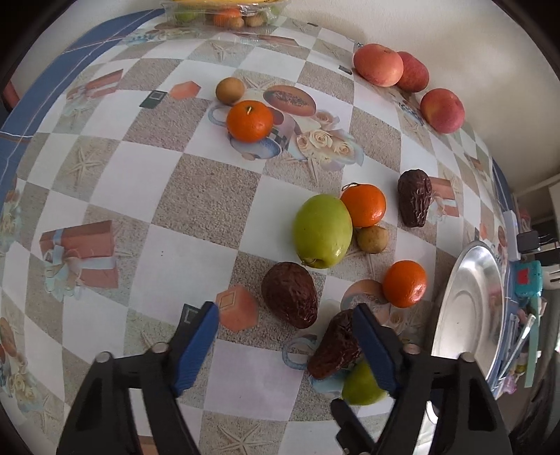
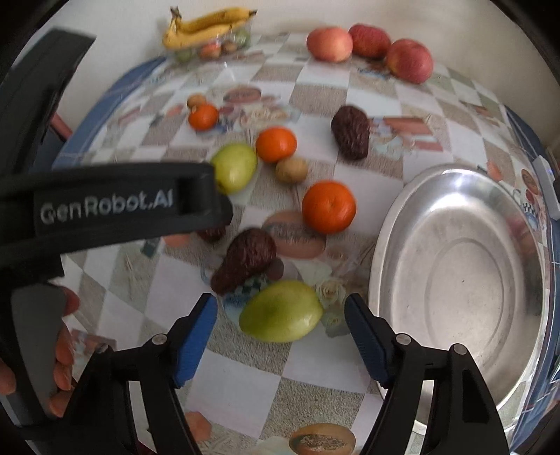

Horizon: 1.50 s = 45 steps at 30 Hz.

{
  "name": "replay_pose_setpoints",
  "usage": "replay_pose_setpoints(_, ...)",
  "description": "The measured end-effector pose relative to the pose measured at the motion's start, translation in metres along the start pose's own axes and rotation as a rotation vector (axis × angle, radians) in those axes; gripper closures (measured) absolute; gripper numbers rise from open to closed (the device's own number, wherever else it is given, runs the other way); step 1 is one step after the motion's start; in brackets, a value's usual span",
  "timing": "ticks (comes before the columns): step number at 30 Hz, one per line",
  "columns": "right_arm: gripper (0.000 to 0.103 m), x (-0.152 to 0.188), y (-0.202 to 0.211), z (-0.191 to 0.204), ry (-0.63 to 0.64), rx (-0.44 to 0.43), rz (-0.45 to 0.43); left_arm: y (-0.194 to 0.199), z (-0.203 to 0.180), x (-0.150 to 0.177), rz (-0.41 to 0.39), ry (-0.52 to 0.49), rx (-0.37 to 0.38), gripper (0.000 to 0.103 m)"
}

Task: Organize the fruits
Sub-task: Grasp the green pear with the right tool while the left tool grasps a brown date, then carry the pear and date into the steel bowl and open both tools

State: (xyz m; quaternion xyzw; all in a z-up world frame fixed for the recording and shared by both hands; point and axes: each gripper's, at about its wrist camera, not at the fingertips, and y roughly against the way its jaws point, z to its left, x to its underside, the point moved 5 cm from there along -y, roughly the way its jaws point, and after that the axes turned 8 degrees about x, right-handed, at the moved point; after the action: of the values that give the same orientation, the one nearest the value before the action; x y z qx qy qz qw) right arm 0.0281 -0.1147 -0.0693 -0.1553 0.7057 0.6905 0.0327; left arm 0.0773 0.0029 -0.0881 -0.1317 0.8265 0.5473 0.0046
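In the left wrist view my left gripper point(image 1: 285, 308) points down at the table, open, its blue pads either side of a brown avocado point(image 1: 289, 294) without touching it. A second dark avocado point(image 1: 334, 346) lies against the inner side of the right finger, and a green fruit point(image 1: 360, 386) shows under that finger. In the right wrist view my right gripper point(image 2: 280, 299) is open over the same green fruit point(image 2: 280, 311), with gaps to both pads. Oranges point(image 2: 329, 206), another green fruit point(image 2: 233, 168) and a third avocado point(image 2: 350, 136) lie beyond.
A steel plate point(image 2: 455, 280) sits just right of the right gripper. Three red apples point(image 2: 369, 40) line the back edge by the wall. Bananas point(image 2: 206, 28) rest on a clear container at the back left. The left gripper's black body point(image 2: 105, 203) and a hand point(image 2: 63, 343) fill the left.
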Motion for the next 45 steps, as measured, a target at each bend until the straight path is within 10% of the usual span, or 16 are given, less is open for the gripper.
replay_pose_setpoints(16,0.044,0.015,-0.019,0.016,0.098,0.047,0.039,-0.002,0.004,-0.004,0.003,0.009,0.030,0.068)
replay_pose_setpoints(45,0.046,-0.006,0.030,-0.029,-0.125,0.016,-0.114,0.046,-0.014,0.001,-0.112,-0.046,0.013,0.068)
